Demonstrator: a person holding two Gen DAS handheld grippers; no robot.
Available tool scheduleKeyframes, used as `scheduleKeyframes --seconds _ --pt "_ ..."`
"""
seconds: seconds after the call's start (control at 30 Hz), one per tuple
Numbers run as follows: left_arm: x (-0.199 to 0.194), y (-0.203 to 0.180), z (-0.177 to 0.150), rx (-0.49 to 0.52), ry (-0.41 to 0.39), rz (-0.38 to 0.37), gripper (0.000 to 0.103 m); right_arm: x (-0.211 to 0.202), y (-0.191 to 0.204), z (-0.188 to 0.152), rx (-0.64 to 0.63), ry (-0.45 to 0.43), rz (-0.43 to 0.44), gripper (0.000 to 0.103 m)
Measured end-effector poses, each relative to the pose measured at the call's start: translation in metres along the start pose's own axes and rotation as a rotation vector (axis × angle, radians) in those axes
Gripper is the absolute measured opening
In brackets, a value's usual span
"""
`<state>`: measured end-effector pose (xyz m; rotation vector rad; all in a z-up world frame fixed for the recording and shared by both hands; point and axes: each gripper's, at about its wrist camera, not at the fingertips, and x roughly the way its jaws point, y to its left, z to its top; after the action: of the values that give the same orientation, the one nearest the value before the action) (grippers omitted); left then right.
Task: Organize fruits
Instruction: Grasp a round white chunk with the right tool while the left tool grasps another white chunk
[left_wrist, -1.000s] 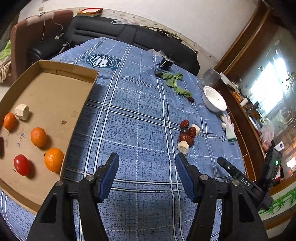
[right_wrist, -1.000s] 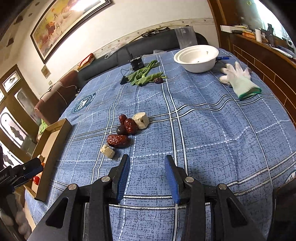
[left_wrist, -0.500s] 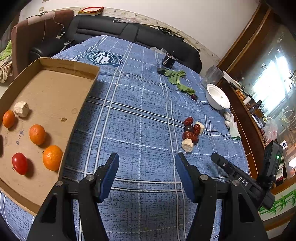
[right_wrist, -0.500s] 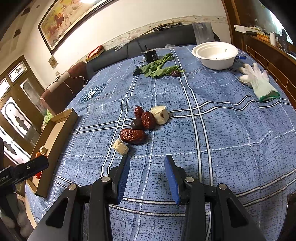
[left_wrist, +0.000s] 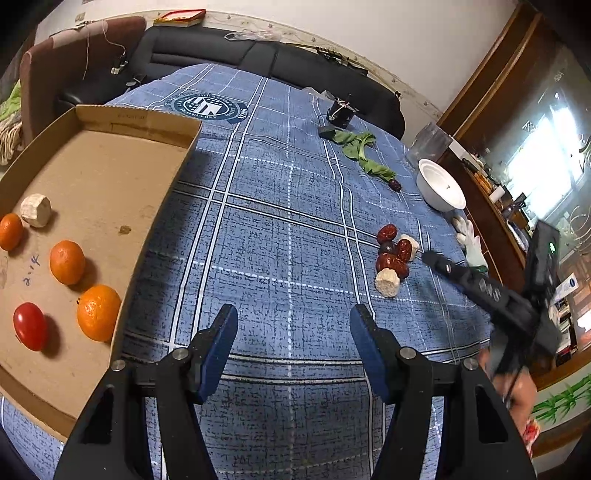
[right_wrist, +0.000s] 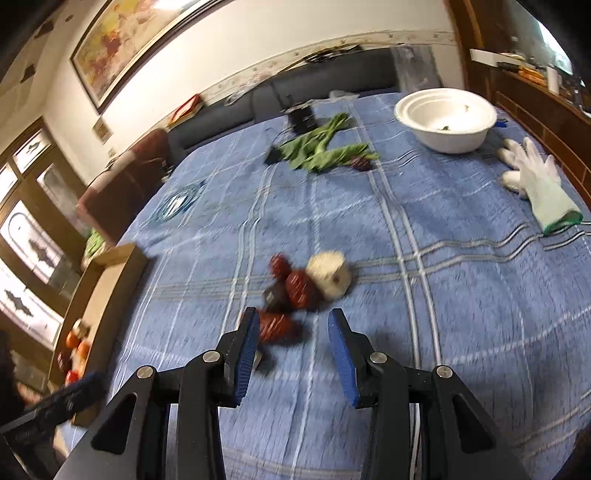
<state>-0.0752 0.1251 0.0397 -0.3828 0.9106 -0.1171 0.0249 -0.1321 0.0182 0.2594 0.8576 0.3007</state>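
Two grippers in view, both empty. My left gripper (left_wrist: 290, 332) hangs over bare blue plaid tablecloth (left_wrist: 288, 206), its blue pads set wide apart with nothing between them. Just to its left sits the cardboard tray (left_wrist: 110, 177), which holds three oranges (left_wrist: 67, 262), one small red tomato (left_wrist: 29, 331) and a pale chunk (left_wrist: 36, 210) near the far orange. My right gripper (right_wrist: 291, 349) points down at the loose cluster on the cloth: several dark red dates (right_wrist: 301, 288) lying touching one another, with a pale round chunk (right_wrist: 330, 274) against their right side. Its pads stand at a moderate gap, gripping nothing; the nearest date (right_wrist: 275, 326) lies just past the left pad, partly hidden behind it. The right wrist view is motion-blurred, so I cannot tell whether pad and date touch. A second pale piece (left_wrist: 388, 282) shows at the near end of the cluster in the left wrist view. Farther back lie green leaves (right_wrist: 321, 149), one lone date (right_wrist: 361, 162) beside them, a white bowl (right_wrist: 445, 120) and a white glove (right_wrist: 539, 184).
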Motion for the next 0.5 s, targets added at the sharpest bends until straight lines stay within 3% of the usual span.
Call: scheduleKeyframes --seconds 0.13,0.4,0.5 --pt "0.005 -0.005 -0.002 0.023 0.014 -0.006 0.062 0.017 -0.014 0.016 0.022 -0.017 -0.073 0.042" --pt "0.022 -0.03 -0.009 0.093 0.055 -0.017 0.062 0.048 -0.023 0.033 0.084 -0.002 -0.014 0.042" --pt "0.025 -0.039 -0.01 0.126 0.058 -0.009 0.062 0.052 -0.018 0.031 0.035 0.034 -0.046 0.033"
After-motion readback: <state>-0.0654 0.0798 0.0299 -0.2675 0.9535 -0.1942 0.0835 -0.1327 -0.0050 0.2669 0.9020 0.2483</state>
